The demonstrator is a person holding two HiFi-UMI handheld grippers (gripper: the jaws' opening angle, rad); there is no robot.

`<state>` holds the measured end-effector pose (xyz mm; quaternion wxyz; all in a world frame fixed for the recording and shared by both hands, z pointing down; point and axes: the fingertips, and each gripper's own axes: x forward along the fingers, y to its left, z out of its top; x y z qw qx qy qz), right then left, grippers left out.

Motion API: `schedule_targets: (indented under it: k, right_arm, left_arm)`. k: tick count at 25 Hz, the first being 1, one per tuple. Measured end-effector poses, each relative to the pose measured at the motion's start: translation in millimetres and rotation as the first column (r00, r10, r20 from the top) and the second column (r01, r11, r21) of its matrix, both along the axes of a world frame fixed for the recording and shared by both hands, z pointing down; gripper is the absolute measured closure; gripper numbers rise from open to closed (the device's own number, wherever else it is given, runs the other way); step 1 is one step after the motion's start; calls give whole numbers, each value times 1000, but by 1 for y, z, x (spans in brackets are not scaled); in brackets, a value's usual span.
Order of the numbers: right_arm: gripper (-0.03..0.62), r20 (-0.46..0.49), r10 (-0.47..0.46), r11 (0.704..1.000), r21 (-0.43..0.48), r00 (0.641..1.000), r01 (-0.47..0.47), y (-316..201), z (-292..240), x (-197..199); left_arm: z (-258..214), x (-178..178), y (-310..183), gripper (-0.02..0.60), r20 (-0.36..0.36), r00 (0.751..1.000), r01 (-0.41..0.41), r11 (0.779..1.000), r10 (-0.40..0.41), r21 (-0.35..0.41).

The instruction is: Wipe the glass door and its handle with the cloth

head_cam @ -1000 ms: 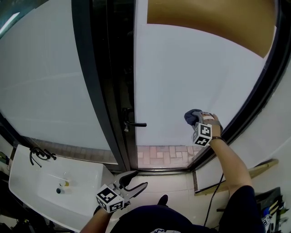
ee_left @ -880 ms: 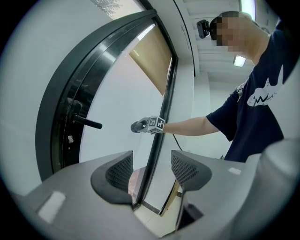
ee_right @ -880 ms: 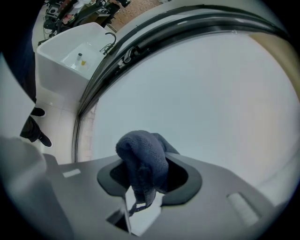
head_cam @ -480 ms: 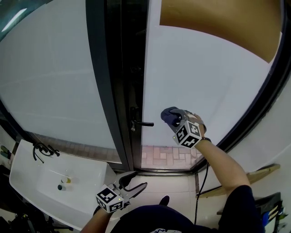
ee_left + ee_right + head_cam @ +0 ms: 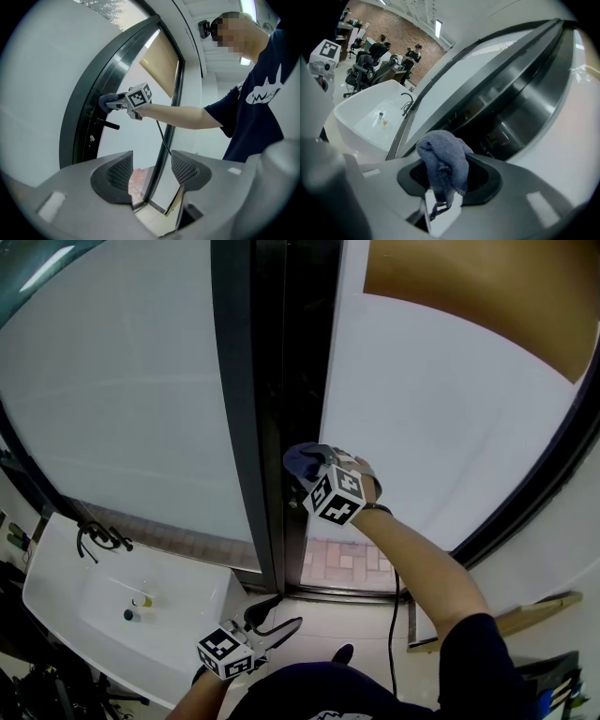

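Note:
The frosted glass door [image 5: 441, 418] stands in a black frame [image 5: 281, 371]. My right gripper [image 5: 314, 474] is shut on a blue-grey cloth [image 5: 302, 461] and holds it against the door's left edge, where the frame meets the glass. In the right gripper view the cloth [image 5: 443, 161] bulges out between the jaws, close to the dark frame [image 5: 511, 108]. The left gripper view shows the cloth [image 5: 108, 101] just above the black lever handle [image 5: 108, 124]. My left gripper [image 5: 272, 626] hangs low near the body, open, nothing in it.
A white sink [image 5: 56, 601] with a black faucet [image 5: 98, 538] sits at the lower left. A brown blind [image 5: 478, 306] covers the top of the glass. A cable [image 5: 394, 615] trails from the right arm. Seated people [image 5: 382, 44] show far off.
My right gripper has carried the cloth leftward across the glass, from the pane's right side to the frame edge by the handle. The left gripper has stayed put.

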<state>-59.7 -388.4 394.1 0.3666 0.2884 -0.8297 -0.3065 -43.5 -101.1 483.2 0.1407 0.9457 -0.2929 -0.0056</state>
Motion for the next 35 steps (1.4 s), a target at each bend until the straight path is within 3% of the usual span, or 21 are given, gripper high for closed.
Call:
schedule_targets:
  k: [6,10,14,19,23,30,35]
  right_arm:
    - [447,30,56,990,-133,998,-52,-13,29,-7]
    - [447,27,61,983,-173,998,-55,-11,39,-6]
    - [448,33,65,960,-276,997,-54,-5,43,-6]
    - [450,7,63,939,-339,998,-56,1,58,-7]
    - [450,51,109,885,-459,993,-74,0,62,-1]
    - [452,-1,141,815,-567,990,-117,2,73,32]
    - [453,-24,162,794,-591,987,-145,3,78,66]
  left_arm:
    - [10,-9,2,330,-9,1000,18,1000,-18,-10]
    - [14,-14,3,330,-10,1000,27,999,-27,-19]
    - [16,-10,3,330,-13,1000,14,1000,-15,-19]
    - [11,-1,2,330,-13,1000,-2,1000,2,-16]
    - [12,2,1,330,-12,1000,-7,1000,7,-20]
    - [13,9,0,330,-6,1000,-19,1000,19,-12]
    - [14,15,-3,330,3,1000,-31,999,31,-9]
